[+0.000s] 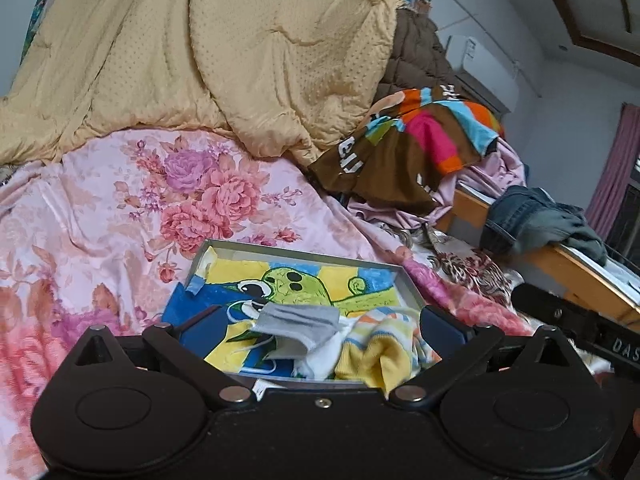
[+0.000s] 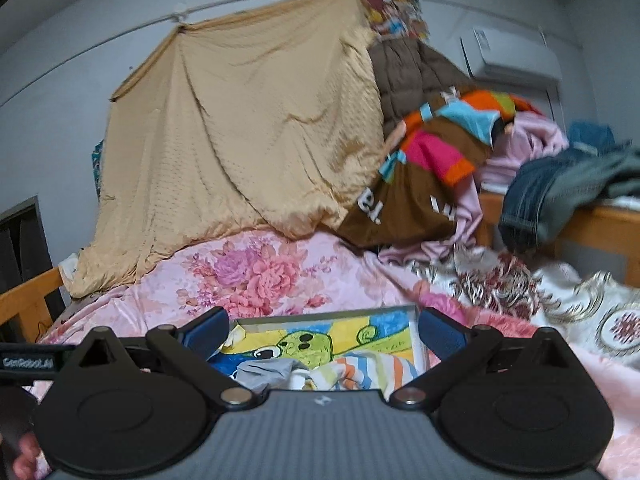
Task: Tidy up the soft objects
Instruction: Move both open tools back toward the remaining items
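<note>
Most of the bed (image 1: 100, 208) is not yet tidy: a tan quilt (image 1: 208, 48), a striped brown garment (image 1: 404, 148) and jeans (image 1: 532, 216) lie loose. The shallow box (image 1: 304, 256) on the floral cover already holds small soft pieces: a striped cloth (image 1: 384, 344), a grey mask (image 1: 300, 320). Both the left gripper (image 1: 320, 328) and right gripper (image 2: 324, 332) have jaws wide apart, holding nothing, above the box.

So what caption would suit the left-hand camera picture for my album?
Open left gripper above a shallow box holding a cartoon towel, grey face mask and striped sock.
</note>
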`<action>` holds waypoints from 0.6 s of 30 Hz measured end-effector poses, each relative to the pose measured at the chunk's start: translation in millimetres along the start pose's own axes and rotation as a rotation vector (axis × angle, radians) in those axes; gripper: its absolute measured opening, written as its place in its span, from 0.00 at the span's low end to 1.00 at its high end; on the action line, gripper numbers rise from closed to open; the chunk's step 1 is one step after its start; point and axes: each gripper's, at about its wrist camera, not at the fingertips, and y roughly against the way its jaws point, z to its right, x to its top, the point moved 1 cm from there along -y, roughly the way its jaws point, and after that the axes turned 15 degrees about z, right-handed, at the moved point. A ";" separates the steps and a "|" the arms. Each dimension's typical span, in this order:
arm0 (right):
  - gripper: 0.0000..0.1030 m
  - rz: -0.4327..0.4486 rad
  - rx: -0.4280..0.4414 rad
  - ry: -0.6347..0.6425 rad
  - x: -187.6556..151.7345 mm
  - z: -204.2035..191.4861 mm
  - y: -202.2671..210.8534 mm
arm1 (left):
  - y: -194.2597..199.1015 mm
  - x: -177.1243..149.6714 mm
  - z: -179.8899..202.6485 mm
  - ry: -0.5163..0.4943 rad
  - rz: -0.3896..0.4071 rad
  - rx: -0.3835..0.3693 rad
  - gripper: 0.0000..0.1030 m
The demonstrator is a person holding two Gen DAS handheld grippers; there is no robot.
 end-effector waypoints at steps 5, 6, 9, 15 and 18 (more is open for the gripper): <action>1.00 0.030 0.016 0.008 -1.0 -17.6 29.7 | 40.3 -3.7 -11.7 -0.054 0.018 -0.021 0.99; 1.00 0.025 0.022 0.010 -2.7 -20.5 34.3 | 48.9 -5.0 -14.8 -0.064 0.022 -0.024 0.99; 1.00 0.004 0.035 0.035 -9.4 -30.1 46.9 | 68.7 -9.0 -24.2 -0.081 0.027 -0.033 0.99; 1.00 -0.039 0.053 0.053 -20.5 -46.6 66.9 | 96.7 -20.4 -39.6 -0.115 0.009 -0.039 0.99; 1.00 -0.062 0.052 0.045 -24.9 -49.8 77.4 | 106.2 -25.5 -44.4 -0.135 -0.021 -0.043 0.99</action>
